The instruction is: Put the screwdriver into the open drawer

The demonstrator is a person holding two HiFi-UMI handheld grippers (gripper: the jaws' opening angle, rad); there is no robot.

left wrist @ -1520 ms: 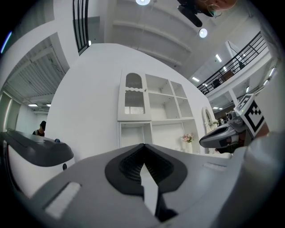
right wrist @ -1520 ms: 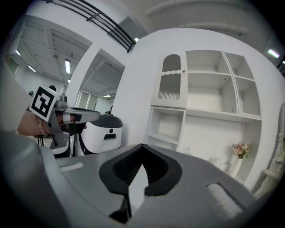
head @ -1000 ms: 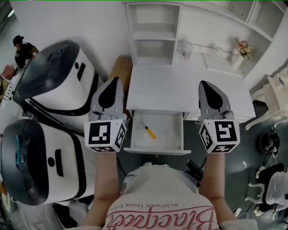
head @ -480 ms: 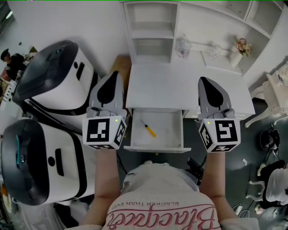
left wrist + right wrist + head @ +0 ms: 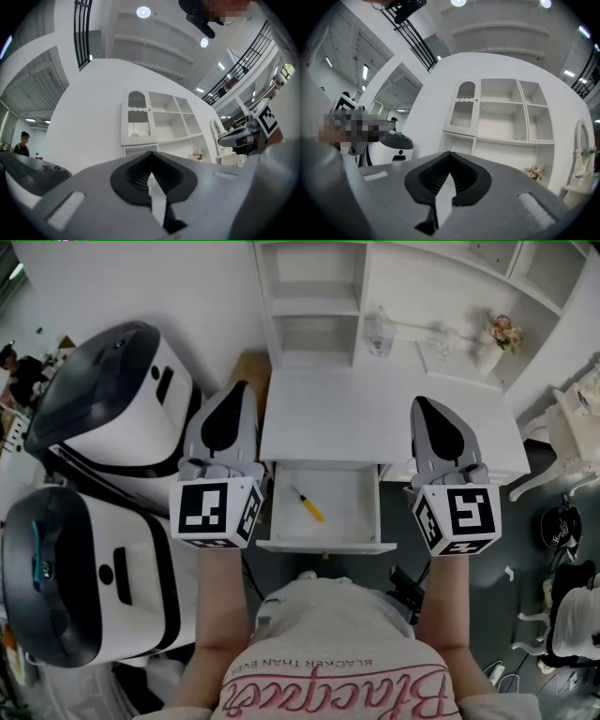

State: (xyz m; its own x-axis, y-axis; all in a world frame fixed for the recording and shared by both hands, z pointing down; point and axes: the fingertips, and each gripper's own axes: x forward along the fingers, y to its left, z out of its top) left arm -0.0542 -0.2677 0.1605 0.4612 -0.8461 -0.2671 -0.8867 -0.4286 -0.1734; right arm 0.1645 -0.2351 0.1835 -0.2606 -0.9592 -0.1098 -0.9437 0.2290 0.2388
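Hanging on either side of the open drawer [image 5: 323, 546], the 2 grippers are barely stirring. The left gripper [image 5: 238, 390] is keeping its jaws pressed together at the tips with nothing caught between them; the right gripper [image 5: 424, 405] is doing the same, closed and holding nothing, and both are pointing out toward the white shelf unit [image 5: 309, 296] rather than down at the drawer. The screwdriver [image 5: 307, 505], with its yellow handle, is lying slantwise on the drawer floor, left of the middle and well apart from both grippers. Across the last second it is staying exactly where it was, still on the drawer floor at the same slant. The only change is that the left gripper is sagging very slightly toward the person while the right is holding its place; the drawer is still standing pulled out from the white desk [image 5: 375, 418], which is carrying nothing near its front edge. All of this is suggesting that the placing is already finished, since the tool is sitting inside the drawer and neither gripper is gripping or reaching. Nothing more is seeming to be needed for the task, and the stillness is reading as a pause at its end.
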